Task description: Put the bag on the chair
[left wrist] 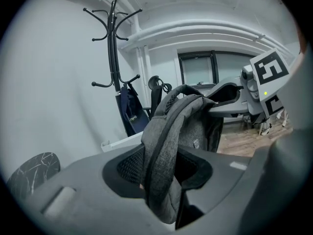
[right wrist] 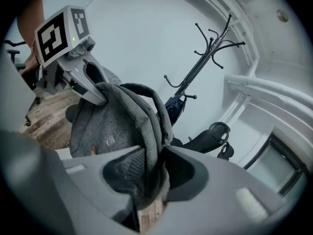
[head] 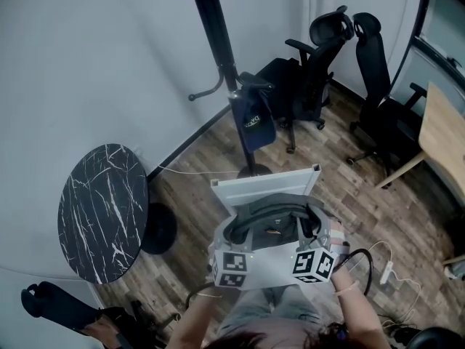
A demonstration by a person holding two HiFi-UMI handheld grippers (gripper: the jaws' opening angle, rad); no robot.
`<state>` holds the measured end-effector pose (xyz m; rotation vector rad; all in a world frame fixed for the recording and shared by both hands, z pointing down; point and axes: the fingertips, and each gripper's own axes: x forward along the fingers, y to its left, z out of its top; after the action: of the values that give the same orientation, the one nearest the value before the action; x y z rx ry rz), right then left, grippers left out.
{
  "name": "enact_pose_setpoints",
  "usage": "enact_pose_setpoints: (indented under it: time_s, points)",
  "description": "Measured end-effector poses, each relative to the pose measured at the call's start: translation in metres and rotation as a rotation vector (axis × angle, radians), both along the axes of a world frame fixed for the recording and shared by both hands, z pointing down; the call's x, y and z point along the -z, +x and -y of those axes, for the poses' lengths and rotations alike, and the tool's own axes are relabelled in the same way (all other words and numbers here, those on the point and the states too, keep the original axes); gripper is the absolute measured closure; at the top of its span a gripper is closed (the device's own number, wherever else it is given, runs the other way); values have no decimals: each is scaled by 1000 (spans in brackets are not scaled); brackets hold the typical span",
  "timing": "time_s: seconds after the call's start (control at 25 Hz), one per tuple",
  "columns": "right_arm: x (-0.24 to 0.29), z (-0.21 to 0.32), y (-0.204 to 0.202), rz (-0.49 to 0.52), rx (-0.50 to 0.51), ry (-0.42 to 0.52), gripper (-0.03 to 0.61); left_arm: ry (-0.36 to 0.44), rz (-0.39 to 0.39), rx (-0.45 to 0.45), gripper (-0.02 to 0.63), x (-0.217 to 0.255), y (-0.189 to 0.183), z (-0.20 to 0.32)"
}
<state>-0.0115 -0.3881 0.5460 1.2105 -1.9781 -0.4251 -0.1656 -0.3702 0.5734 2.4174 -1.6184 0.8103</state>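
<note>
The left gripper point(left wrist: 160, 180) and the right gripper point(right wrist: 149, 180) each clamp a strap point(left wrist: 157, 146) of the grey bag point(head: 276, 222), which is held up between them. Just beyond is a white panel point(head: 265, 185), and farther off a coat rack point(head: 218, 42) and black office chairs point(head: 312, 71).

Bag point(head: 280, 231) before coat stand point(head: 218, 42), table point(head: 102, 209) to the left
</note>
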Motion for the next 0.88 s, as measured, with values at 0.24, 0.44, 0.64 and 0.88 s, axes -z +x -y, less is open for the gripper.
enact_pose_setpoints:
  time_s: [0.24,0.44,0.64,0.88]
  points:
    - [-25,18,-6,-37,21,-23,460,-41,2,4,459,-18,-5,19]
    - [-43,29,-10,-56,32,-55,462,-78,16,2,460,-36,-8,31]
    - [-62,38,-15,-72,55,-75,462,-110,16,13,460,-54,-13,39]
    - [-68,49,-20,-60,52,-87,462,-121,13,19,460,-62,-18,51]
